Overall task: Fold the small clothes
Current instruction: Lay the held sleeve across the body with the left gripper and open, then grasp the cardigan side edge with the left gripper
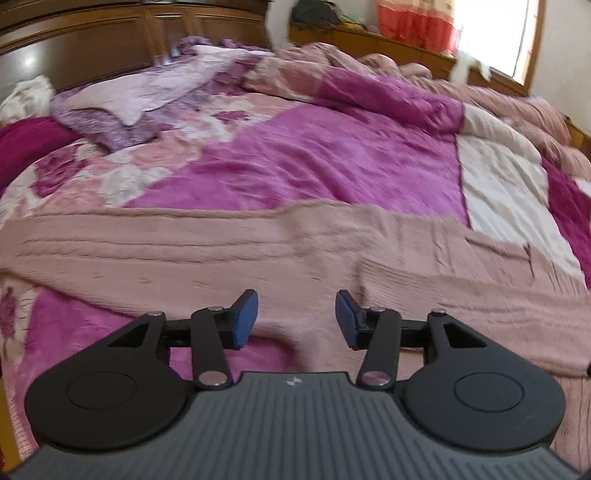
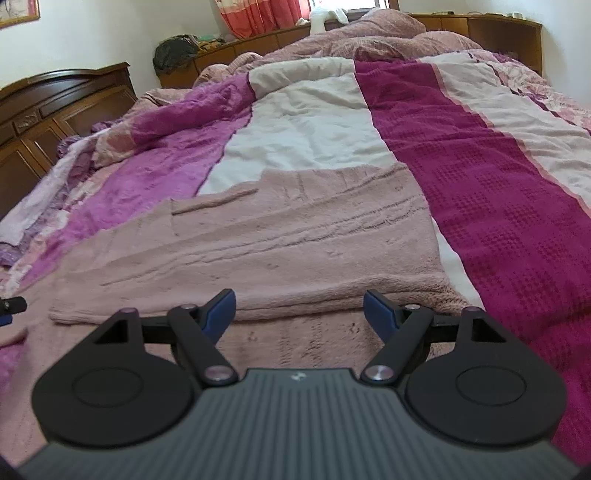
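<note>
A dusty-pink knitted garment lies spread flat on the bed, its knit marked by long creases. In the right wrist view the same garment shows a folded layer with a thick front edge lying over a lower layer. My left gripper hovers over the garment's near part, open, with only cloth below the blue pads and nothing gripped. My right gripper stands open just above the folded edge, nothing between its fingers. At the left edge of the right wrist view a small dark tip of the left gripper shows.
The bed carries a patchwork quilt of magenta, white and lilac. A crumpled pink blanket is heaped at the far side. A wooden headboard stands far left, low wooden cabinets and a red curtain behind.
</note>
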`<state>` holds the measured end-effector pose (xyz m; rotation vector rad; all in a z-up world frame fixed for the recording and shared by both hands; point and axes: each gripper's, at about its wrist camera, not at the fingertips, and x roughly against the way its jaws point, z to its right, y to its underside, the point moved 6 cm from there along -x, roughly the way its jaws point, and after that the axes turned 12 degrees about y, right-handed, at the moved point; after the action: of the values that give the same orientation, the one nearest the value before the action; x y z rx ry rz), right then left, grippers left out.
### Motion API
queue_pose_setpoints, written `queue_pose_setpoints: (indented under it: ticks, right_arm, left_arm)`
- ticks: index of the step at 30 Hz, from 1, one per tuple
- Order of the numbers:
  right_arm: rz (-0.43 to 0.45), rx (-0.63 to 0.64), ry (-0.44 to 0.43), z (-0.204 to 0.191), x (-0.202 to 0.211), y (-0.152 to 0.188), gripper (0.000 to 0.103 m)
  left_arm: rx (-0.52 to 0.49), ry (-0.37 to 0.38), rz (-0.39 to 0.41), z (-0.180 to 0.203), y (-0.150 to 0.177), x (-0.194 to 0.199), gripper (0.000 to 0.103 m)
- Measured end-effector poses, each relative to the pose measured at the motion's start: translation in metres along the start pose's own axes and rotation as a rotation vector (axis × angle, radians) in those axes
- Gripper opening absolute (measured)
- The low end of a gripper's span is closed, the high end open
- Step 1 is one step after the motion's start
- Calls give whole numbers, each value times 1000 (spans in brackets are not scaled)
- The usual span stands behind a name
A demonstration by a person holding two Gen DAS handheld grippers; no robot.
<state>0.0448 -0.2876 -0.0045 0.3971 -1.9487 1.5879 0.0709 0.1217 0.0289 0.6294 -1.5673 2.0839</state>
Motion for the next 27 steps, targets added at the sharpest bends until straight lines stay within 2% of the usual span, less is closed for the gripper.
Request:
queue_pose_setpoints:
  ticks: [4,11,20,27]
  right_arm:
    - [8,13,-25,-6,15,-1,78]
    - [-9,41,-51,-12,30,8,78]
    - [-50,66,-18,-16,29,26,78]
    - [-109,63,19,-11,20,44,78]
  left_arm:
    - [65,-59,28,-33,-4,13,63]
    - [236,-170,66,-102,5,25,67]
    - [520,-165,136,-174,15,16,67]
    - [490,-193,161,-196,5,-2,67]
